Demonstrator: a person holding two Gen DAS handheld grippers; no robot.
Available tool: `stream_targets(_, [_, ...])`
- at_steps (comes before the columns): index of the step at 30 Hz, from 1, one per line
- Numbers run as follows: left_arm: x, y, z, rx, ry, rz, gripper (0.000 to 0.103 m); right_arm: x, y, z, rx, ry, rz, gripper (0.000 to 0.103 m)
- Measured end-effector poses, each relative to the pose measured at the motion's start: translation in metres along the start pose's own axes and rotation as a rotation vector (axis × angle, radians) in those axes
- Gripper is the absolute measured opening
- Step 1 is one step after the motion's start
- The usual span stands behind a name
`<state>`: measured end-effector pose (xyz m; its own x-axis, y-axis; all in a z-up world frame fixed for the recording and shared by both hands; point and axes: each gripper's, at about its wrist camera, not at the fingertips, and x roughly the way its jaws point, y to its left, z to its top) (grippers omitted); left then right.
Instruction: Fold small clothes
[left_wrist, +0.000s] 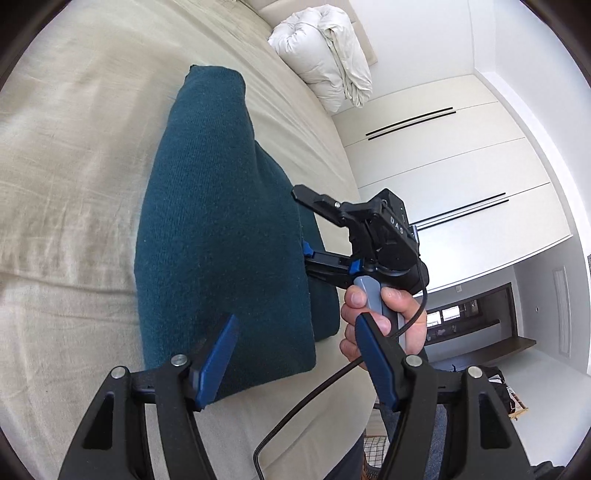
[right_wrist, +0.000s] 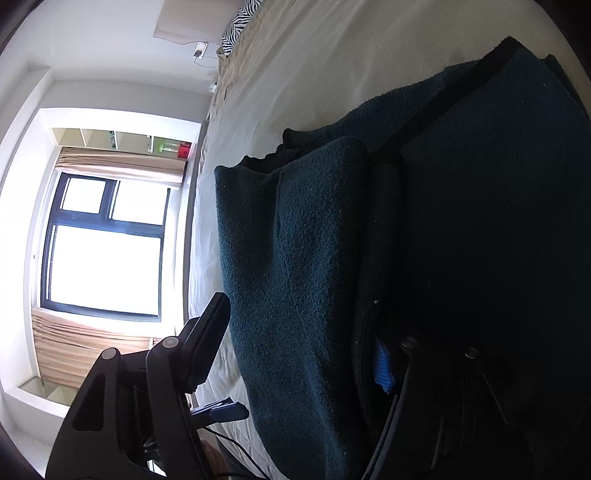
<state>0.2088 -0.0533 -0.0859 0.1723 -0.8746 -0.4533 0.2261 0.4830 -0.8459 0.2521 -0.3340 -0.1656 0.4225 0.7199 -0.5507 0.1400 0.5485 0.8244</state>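
Teal knit garment (left_wrist: 221, 221) lies on the bed (left_wrist: 74, 184), already doubled into a long narrow shape, so the fold looks partly done.

Left wrist view: left gripper (left_wrist: 295, 354) hangs just above the near end of the garment, fingers (left_wrist: 218, 354) spread wide with nothing between them. One blue pad sits over the cloth edge, the other off it, likely lined up to take the near hem. Right gripper (left_wrist: 314, 258), held in the right hand (left_wrist: 384, 317), reaches in from the side at the garment's edge, its tips hidden under the top layer, probably to lift or pin that layer for the next fold. White duvet (left_wrist: 325, 55) is bunched at the far end of the bed, well clear.

Right wrist view: right gripper (right_wrist: 295, 354) has its fingers wide apart, one finger (right_wrist: 207, 339) outside over the sheet, the other in shadow under the fabric, blue pad (right_wrist: 382, 365) peeking out. A thick folded layer of the garment (right_wrist: 295, 258) sits between them, not yet clamped. Window (right_wrist: 107, 243) is behind.
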Motion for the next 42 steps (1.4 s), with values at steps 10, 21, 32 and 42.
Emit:
stream_targets(10, [0.028, 0.001, 0.014, -0.005, 0.009, 0.035, 0.068, 0.0, 0.012, -0.011, -0.097, -0.02, -0.196, 0.014])
stream_targets(21, [0.065, -0.042, 0.028, 0.11, 0.048, 0.028, 0.07, -0.084, -0.009, 0.005, -0.107, -0.132, -0.235, 0.012])
stream_targets(32, [0.081, -0.067, 0.038, 0.212, 0.095, 0.075, 0.07, -0.127, -0.049, -0.007, -0.049, -0.206, -0.245, 0.012])
stream_targets(42, [0.107, -0.05, 0.04, 0.209, 0.128, 0.148, 0.069, -0.112, -0.065, -0.001, -0.019, -0.163, -0.275, 0.012])
